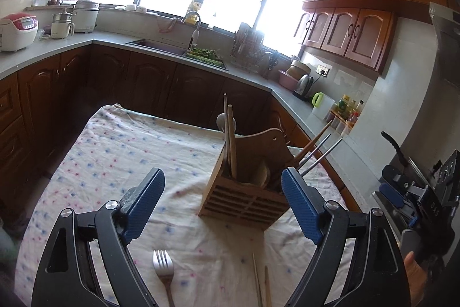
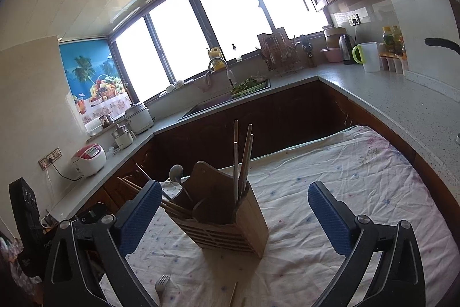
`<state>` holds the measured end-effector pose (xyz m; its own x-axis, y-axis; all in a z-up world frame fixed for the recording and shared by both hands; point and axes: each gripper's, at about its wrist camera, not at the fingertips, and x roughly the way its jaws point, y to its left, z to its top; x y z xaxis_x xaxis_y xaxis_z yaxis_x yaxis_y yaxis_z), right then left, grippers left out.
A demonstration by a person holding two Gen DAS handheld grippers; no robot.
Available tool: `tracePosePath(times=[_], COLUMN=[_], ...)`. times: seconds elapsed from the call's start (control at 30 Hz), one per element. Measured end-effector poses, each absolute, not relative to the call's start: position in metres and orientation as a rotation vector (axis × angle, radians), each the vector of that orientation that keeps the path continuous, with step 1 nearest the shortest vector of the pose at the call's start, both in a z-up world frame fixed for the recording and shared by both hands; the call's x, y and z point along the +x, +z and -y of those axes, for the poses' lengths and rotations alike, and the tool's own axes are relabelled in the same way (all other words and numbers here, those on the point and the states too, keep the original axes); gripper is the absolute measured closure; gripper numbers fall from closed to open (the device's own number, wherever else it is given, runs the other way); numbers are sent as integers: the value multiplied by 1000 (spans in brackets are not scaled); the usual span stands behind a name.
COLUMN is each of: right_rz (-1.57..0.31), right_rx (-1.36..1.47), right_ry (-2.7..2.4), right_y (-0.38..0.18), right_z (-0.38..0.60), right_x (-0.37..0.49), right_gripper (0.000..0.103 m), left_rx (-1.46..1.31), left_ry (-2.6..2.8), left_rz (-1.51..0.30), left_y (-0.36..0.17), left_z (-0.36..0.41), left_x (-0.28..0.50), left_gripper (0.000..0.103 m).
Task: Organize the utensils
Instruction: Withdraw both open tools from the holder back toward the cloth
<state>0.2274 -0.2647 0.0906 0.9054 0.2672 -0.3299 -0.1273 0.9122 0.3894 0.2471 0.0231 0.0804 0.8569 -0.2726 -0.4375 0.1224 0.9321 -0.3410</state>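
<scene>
The left claw (image 1: 221, 186) is wide open and holds nothing. A fork (image 1: 164, 271) lies on the cloth-covered surface (image 1: 100, 157), just under and behind this claw, its prongs pointing away toward the wooden holder (image 1: 244, 192). Two chopsticks (image 1: 263, 284) lie beside it, lengthwise the same way. The right claw (image 2: 234, 200) is wide open and empty too. I think the left claw is nearer the fork.

left gripper (image 1: 221, 189): black frame, 2 blue textured fingers (image 1: 145, 205), silver round screws
right gripper (image 2: 234, 203): same black frame, blue fingers (image 2: 330, 220)
</scene>
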Motion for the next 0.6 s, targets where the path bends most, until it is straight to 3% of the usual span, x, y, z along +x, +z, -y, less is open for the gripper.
tracePosePath(times=[0.6], right_rz=[-513], right_rx=[387], right_ry=[109], right_y=[18], right_z=[293], right_x=[119], right_gripper=[1], left_rx=[-224], left_ry=[-210], left_rz=[-647], left_y=[25], left_z=[-5], left_x=[175], left_gripper=[17])
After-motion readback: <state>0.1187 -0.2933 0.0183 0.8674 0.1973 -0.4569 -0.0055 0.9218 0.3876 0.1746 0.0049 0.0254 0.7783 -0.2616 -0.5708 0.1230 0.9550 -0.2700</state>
